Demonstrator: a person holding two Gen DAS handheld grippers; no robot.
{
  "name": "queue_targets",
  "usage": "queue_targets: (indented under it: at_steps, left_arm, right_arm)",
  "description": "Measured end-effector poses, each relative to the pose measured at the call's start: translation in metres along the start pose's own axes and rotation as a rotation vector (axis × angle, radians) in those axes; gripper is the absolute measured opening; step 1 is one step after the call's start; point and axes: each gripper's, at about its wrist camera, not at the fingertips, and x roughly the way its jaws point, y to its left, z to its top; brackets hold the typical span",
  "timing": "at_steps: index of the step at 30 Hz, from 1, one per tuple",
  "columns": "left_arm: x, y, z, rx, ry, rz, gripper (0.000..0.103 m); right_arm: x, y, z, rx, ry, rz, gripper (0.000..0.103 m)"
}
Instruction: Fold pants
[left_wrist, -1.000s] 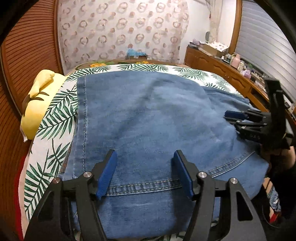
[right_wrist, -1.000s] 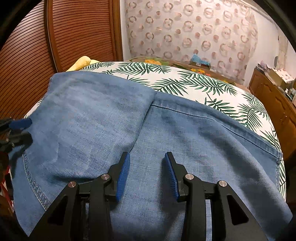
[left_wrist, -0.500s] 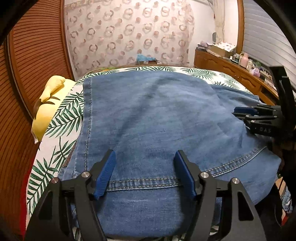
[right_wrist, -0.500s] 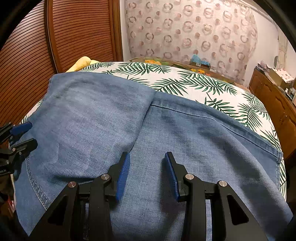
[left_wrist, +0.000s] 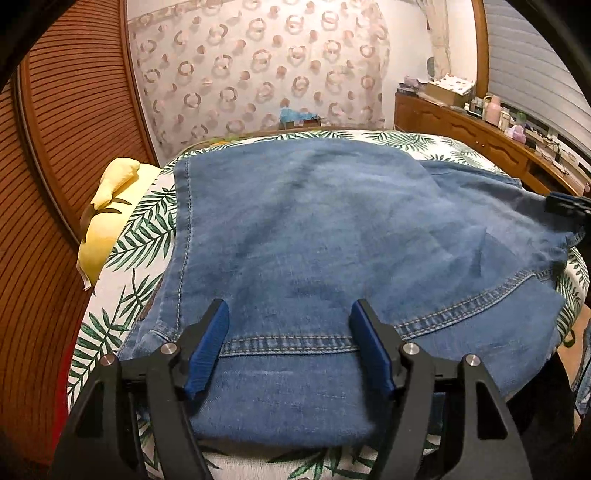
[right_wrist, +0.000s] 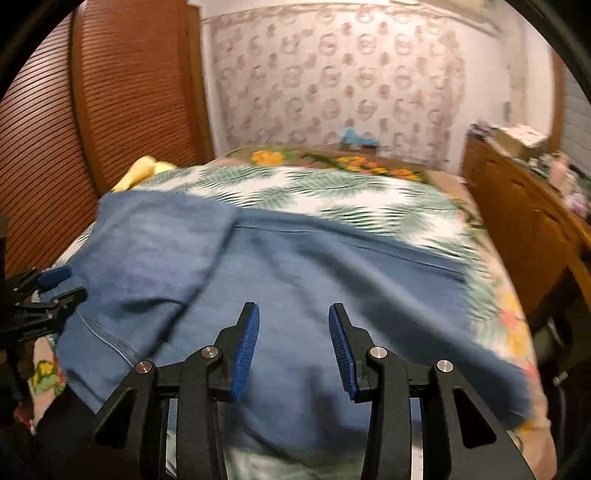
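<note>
A: Nearest in the left wrist view, the left gripper (left_wrist: 290, 347) hangs over the jeans' (left_wrist: 314, 229) stitched hem (left_wrist: 288, 341). Its jaws are spread wide, have just been opening further, and pinch nothing; the denim lies under them, not between the pads.

B: And the right gripper (right_wrist: 293, 349)?

A: Jaws part open over plain denim, empty too. That view is smeared, so the hand looks to be in motion. Whether the tips brush the cloth cannot be told.

B: Where do the jeans sit?

A: Spread across the palm-leaf bedsheet (left_wrist: 136, 236), one fold already laid over. The near edge hangs close to the bed's front edge.

B: Risks from here?

A: Likely three. A grab at the hem could catch only the top layer, so the fold beneath would peel apart. Dragging rather than lifting could rumple the sheet and skew the seam (left_wrist: 184, 229). And the two grippers, well apart now, might pull unevenly and leave a crooked fold.

B: Farther back?

A: A yellow plush toy (left_wrist: 107, 218) lies beside the denim's far left edge; a wide swing could snag it. The wooden dresser (left_wrist: 476, 136) stands clear.
</note>
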Motion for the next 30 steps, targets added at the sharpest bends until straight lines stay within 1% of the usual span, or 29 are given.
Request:
queue_targets:
  at_steps: [2, 5, 8, 11, 14, 18, 20, 23, 27, 30]
  left_arm:
    - [-0.002, -0.001, 0.0, 0.007, -0.002, -0.004, 0.07]
    - [-0.007, -0.002, 0.0, 0.012, -0.014, -0.016, 0.07]
    - [-0.012, -0.008, 0.001, 0.028, -0.01, -0.06, 0.07]
    - [-0.017, -0.018, 0.004, 0.057, -0.017, -0.095, 0.07]
    - [-0.021, -0.025, 0.006, 0.069, -0.021, -0.143, 0.07]
    - [-0.027, -0.032, 0.009, 0.067, -0.027, -0.196, 0.07]
    - [-0.03, -0.035, 0.009, 0.068, -0.032, -0.217, 0.07]
    - [-0.028, -0.041, 0.008, 0.073, -0.042, -0.229, 0.07]
    - [-0.019, -0.05, 0.002, 0.076, -0.008, -0.247, 0.07]
    - [-0.015, -0.053, -0.002, 0.075, 0.003, -0.251, 0.07]
  right_arm:
    - [-0.014, -0.019, -0.01, 0.018, -0.009, -0.052, 0.041]
    - [-0.028, -0.049, -0.025, 0.066, -0.001, -0.103, 0.041]
    - [-0.037, -0.069, -0.038, 0.1, 0.008, -0.147, 0.041]
    - [-0.039, -0.076, -0.043, 0.126, 0.017, -0.15, 0.041]
    - [-0.033, -0.078, -0.044, 0.129, 0.022, -0.177, 0.041]
    - [-0.03, -0.059, -0.035, 0.114, 0.014, -0.219, 0.041]
    - [-0.029, -0.057, -0.034, 0.118, 0.004, -0.222, 0.041]
    - [-0.026, -0.06, -0.044, 0.127, 0.016, -0.203, 0.045]
    - [-0.01, -0.068, -0.055, 0.153, 0.068, -0.169, 0.045]
    - [-0.003, -0.073, -0.055, 0.157, 0.094, -0.157, 0.045]
